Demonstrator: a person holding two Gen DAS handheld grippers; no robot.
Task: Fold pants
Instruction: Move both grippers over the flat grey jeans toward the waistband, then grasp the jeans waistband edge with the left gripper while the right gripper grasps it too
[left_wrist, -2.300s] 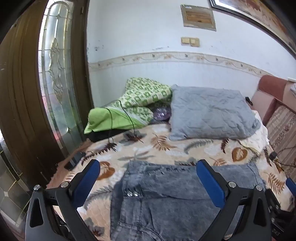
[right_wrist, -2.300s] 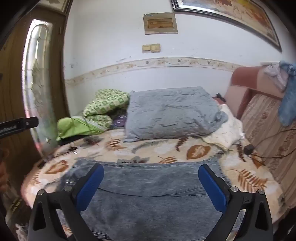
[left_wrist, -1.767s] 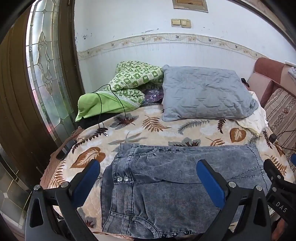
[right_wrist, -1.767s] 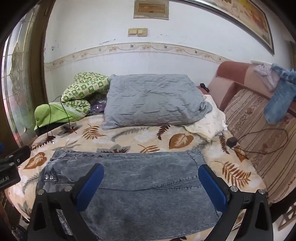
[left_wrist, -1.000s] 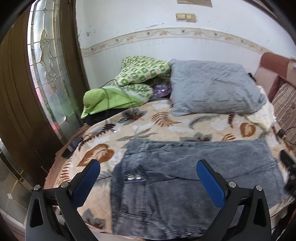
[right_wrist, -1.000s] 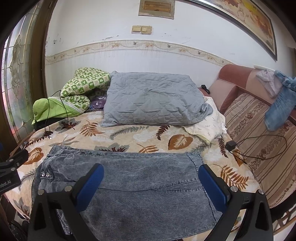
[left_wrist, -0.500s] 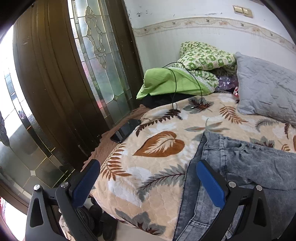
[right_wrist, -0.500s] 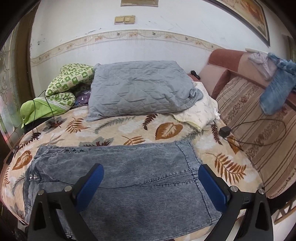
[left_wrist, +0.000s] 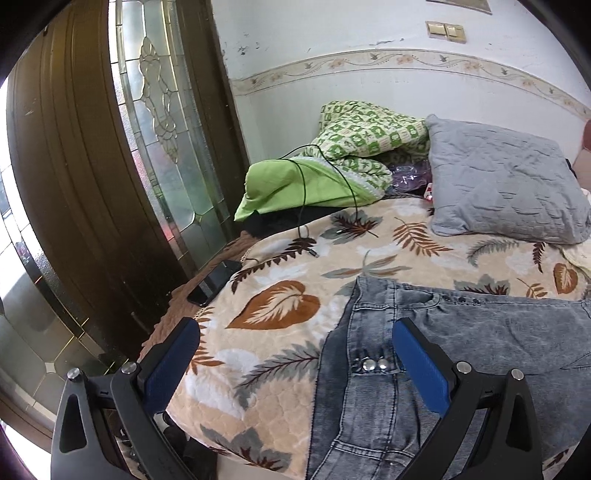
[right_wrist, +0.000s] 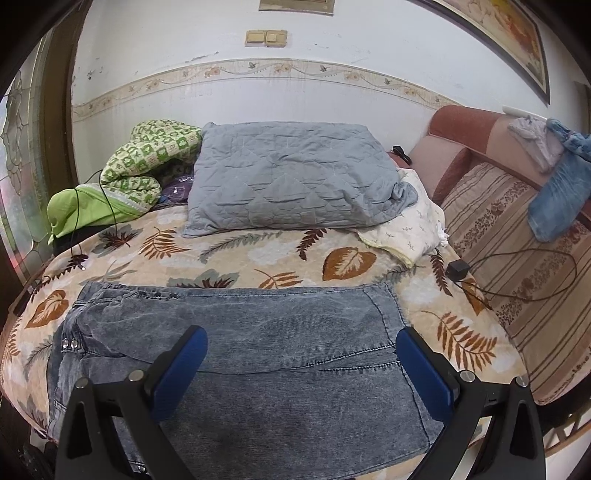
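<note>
Grey washed-denim pants (right_wrist: 251, 347) lie flat and folded on the leaf-print bedspread (right_wrist: 236, 254), waistband with metal buttons to the left. In the left wrist view the waistband end of the pants (left_wrist: 436, 354) fills the lower right. My left gripper (left_wrist: 295, 354) is open and empty, held above the bed's left corner beside the waistband. My right gripper (right_wrist: 301, 363) is open and empty, held above the middle of the pants.
A grey pillow (right_wrist: 291, 177), a green blanket (right_wrist: 147, 155) with a black cable and a cream cloth (right_wrist: 406, 229) lie at the back. A phone (left_wrist: 214, 282) sits at the bed's left edge by a wooden glass door (left_wrist: 110, 155). A striped sofa (right_wrist: 517, 251) with a charger stands right.
My left gripper has swung left toward the bed's left corner and door, then back a little right toward the waistband. My right gripper has backed off slightly. The pants have not moved.
</note>
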